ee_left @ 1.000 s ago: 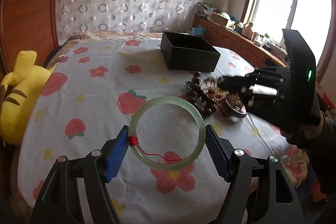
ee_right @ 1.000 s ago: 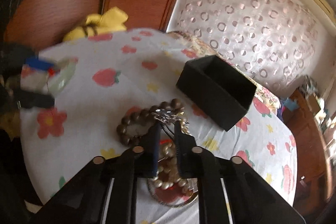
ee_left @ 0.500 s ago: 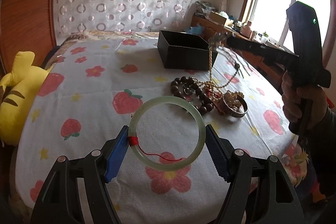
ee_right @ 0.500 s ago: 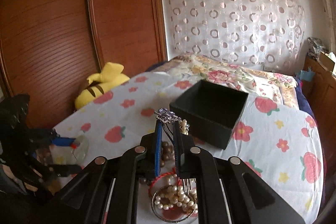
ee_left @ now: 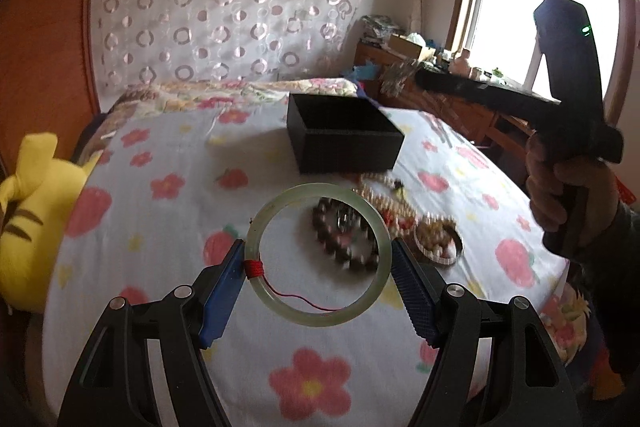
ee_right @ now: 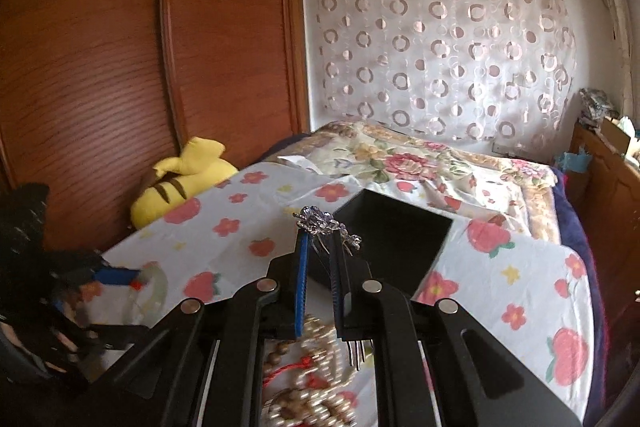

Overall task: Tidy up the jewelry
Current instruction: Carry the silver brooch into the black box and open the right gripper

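Observation:
My left gripper (ee_left: 318, 261) is shut on a pale green jade bangle (ee_left: 262, 219) with red thread wound on it, held above the flowered cloth. Through and beyond the ring lies a jewelry pile: a dark bead bracelet (ee_left: 344, 251), pearl strands (ee_left: 384, 201) and a metal bangle (ee_left: 438, 247). An open black box (ee_left: 344, 143) stands behind the pile. My right gripper (ee_right: 320, 247) is shut on a silver hair ornament (ee_right: 320, 221), raised near the black box (ee_right: 396, 239). In the left wrist view, the right gripper (ee_left: 420, 81) hangs above the box's right side.
A yellow plush toy (ee_left: 24, 211) lies at the table's left edge. The wooden wardrobe (ee_right: 100, 67) rises behind it. A bed with a floral quilt (ee_right: 420, 163) is beyond the table, and a cluttered wooden cabinet (ee_left: 448, 99) stands under the window.
My right gripper lifted the silver ornament out of the pile and rolled upright; the strand that dangled from it no longer hangs. My left gripper carried the bangle toward the pile.

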The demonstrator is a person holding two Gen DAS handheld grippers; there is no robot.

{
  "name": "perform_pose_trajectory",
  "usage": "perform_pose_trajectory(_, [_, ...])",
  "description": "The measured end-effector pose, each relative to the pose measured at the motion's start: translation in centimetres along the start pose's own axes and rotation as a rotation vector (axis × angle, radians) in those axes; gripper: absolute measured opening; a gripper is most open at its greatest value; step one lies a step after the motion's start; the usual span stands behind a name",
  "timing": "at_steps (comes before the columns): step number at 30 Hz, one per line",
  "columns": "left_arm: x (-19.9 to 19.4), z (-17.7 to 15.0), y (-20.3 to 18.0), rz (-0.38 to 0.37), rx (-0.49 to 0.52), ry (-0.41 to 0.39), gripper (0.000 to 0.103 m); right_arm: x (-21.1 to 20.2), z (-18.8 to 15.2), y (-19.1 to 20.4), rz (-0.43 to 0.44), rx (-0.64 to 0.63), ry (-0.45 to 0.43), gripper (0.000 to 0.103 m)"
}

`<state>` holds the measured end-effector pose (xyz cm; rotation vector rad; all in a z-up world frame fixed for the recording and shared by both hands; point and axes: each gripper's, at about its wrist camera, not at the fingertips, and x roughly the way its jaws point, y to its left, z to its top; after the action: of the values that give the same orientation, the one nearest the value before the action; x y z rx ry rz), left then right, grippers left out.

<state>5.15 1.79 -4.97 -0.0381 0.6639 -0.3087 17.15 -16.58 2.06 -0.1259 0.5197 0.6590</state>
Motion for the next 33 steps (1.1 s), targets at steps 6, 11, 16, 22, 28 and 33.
perform_pose_trajectory(6, [1.8, 2.7, 0.3, 0.004, 0.006, -0.017, 0.069, 4.1, 1.6, -2.4, -0.047, -0.006, 0.038, 0.012])
perform_pose_trajectory(11, [3.0, 4.0, 1.1, 0.036, 0.006, -0.015, 0.069, 8.2, 2.5, -3.9, -0.062, 0.004, 0.093, 0.012])
perform_pose_trajectory(16, [3.7, 4.5, 2.1, 0.058, -0.003, -0.007, 0.069, 11.7, 2.2, -5.0, -0.096, 0.035, 0.163, 0.012])
perform_pose_trajectory(22, [4.4, 5.1, 2.6, 0.073, 0.004, -0.002, 0.069, 13.7, 1.5, -6.1, -0.141, 0.054, 0.229, 0.014])
perform_pose_trajectory(28, [5.4, 6.4, 2.3, 0.08, 0.026, 0.003, 0.069, 11.5, 1.8, -6.7, -0.126, 0.085, 0.182, 0.045])
perform_pose_trajectory(33, [7.2, 8.4, 1.5, 0.079, 0.051, -0.002, 0.069, 8.8, 1.6, -7.3, -0.142, 0.094, 0.151, 0.045])
